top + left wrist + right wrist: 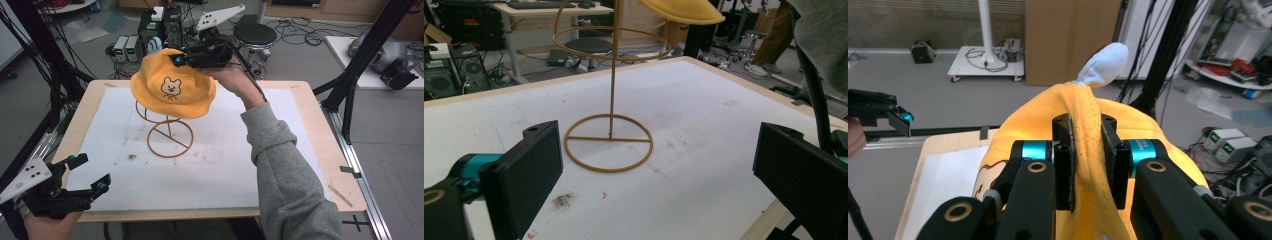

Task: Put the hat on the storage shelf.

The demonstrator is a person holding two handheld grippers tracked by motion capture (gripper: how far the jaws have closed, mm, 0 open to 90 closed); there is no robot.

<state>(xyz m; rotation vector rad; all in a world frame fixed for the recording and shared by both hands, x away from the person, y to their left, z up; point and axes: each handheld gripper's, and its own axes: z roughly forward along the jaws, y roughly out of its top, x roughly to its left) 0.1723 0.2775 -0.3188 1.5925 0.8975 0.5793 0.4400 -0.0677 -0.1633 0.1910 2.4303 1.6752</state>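
My right gripper (1083, 160) is pinching a fold of the yellow hat (172, 85), which is sitting over the gold wire stand (167, 135) mid-table. I'm reading no writing, just a bear face on the hat. My left gripper (90, 175) is waiting agape, near left, above the stained white mat (225, 165); cables and stools are crowding the far floor.

Wooden counter (300, 95) covered by a white mat (250, 150).

The mat spans most of the counter, leaving a bare wood border, and carries smudges and dark specks. A gold wire stand (169, 137) rests on it left of centre, its ring base flat on the mat, its post upright.
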